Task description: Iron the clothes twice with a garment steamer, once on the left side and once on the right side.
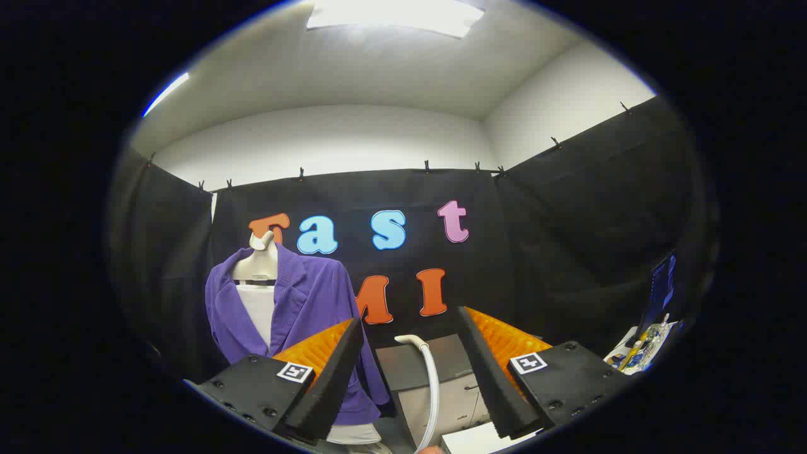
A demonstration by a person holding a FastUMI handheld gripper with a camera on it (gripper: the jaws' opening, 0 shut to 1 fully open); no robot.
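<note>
A purple jacket (302, 315) hangs over a white top on a white mannequin torso (260, 261), beyond and to the left of my fingers. My gripper (410, 325) is open, with nothing held between its fingers. A white curved steamer hose (430, 378) rises in the gap between the fingers, ahead of them and lower down. Its head is hidden from me.
A grey cabinet (441, 391) with a dark top stands ahead, below the fingers. A white box (470, 438) sits near the right finger. Cluttered small items (643, 350) lie on a surface at the far right. Black cloth walls close the booth.
</note>
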